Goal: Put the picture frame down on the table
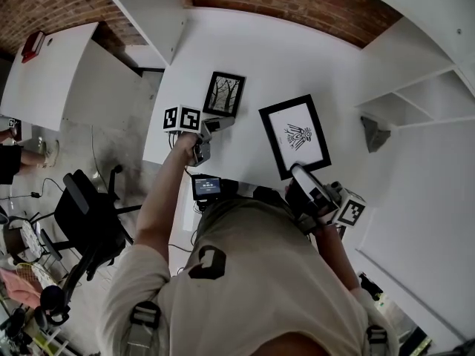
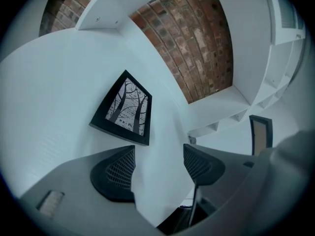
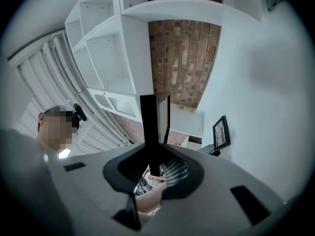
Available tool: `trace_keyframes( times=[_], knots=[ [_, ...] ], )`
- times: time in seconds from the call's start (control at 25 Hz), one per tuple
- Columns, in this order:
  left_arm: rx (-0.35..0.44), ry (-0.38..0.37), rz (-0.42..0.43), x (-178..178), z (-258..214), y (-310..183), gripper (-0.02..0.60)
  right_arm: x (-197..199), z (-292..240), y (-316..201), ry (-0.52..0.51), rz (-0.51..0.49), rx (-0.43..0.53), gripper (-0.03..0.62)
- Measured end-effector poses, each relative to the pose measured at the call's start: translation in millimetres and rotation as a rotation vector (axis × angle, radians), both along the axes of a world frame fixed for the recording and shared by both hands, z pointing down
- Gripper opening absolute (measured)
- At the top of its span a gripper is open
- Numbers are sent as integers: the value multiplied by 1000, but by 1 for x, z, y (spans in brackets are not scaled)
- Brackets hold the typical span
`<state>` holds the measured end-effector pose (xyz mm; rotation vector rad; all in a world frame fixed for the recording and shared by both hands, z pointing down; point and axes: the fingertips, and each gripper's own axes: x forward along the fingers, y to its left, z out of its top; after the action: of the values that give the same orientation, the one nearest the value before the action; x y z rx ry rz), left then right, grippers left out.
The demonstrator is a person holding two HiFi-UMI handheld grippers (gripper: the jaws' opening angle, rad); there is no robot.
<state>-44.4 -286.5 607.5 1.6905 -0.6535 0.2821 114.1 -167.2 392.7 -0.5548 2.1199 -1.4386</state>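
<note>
Right gripper (image 1: pixel 300 175): clamped on near edge of black-framed winged-figure picture (image 1: pixel 295 136).
Left gripper (image 1: pixel 214 125): jaws apart, empty; black-framed tree picture (image 1: pixel 224 93) just beyond, on white table (image 1: pixel 297 58).

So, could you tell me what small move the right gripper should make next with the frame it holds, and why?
Probably lower the right gripper toward the white table: its jaws are clamped on the larger picture frame by its edge, and bare tabletop seems to lie beneath it, beside the tree-picture frame.
</note>
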Motion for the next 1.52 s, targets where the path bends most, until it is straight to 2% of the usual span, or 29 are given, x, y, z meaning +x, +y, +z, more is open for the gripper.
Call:
trace_keyframes(
  times=[0.4, 0.68, 0.84, 0.96, 1.04, 1.12, 1.2, 1.4, 1.52],
  knots=[
    [160, 86, -31, -11, -56, 25, 301, -8, -4, 0, -32, -4, -20, 63],
    [229, 135, -9, -26, -81, 53, 273, -30, -14, 10, -29, -13, 32, 63],
    [233, 182, -2, -28, -88, 72, 262, -39, -15, 21, -19, -1, 62, 63],
    [261, 169, 18, -35, -92, 80, 223, -53, -16, 24, -26, 6, 63, 63],
    [273, 143, 23, -38, -92, 89, 166, -55, -13, 30, -24, 21, 53, 63],
    [283, 102, 20, -41, -90, 97, 68, -56, -14, 38, -34, 39, 35, 63],
    [303, 65, 13, -47, -89, 103, 17, -60, -18, 43, -49, 62, 35, 63],
    [296, 63, -24, -52, -81, 120, 14, -64, -21, 51, -68, 115, 39, 63],
    [276, 94, -4, -46, -80, 131, 14, -68, -22, 55, -54, 115, 42, 63]
  ],
)
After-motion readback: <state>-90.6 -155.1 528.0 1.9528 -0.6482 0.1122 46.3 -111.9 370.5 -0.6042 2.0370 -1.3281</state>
